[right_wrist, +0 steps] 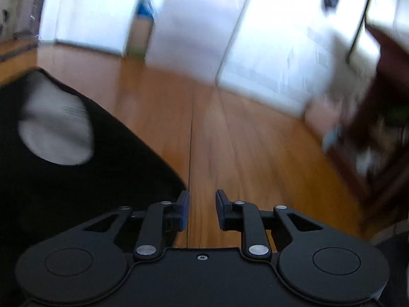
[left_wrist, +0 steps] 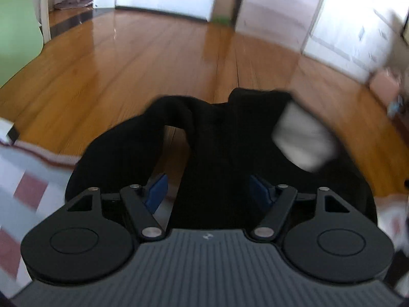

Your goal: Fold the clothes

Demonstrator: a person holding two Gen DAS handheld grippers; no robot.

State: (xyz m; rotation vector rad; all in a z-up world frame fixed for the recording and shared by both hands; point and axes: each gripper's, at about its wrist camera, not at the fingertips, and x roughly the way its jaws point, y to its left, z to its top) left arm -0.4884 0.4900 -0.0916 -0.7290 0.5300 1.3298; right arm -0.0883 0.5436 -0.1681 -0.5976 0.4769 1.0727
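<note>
left gripper (left_wrist: 208, 192) open, black garment (left_wrist: 217, 138), wooden floor (left_wrist: 127, 64)

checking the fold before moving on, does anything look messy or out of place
Yes. The black garment sits bunched, not flat: in the left wrist view a twisted loop leaves a gap showing the wooden floor. A white patch shows on it. Both views are motion-blurred.

The garment (left_wrist: 217, 140) lies between the left gripper's (left_wrist: 208, 192) fingers, left of the right gripper (right_wrist: 202, 209)

Both wrist views face downward, sharing (seemingly) the black garment (left_wrist: 217, 138).
</note>
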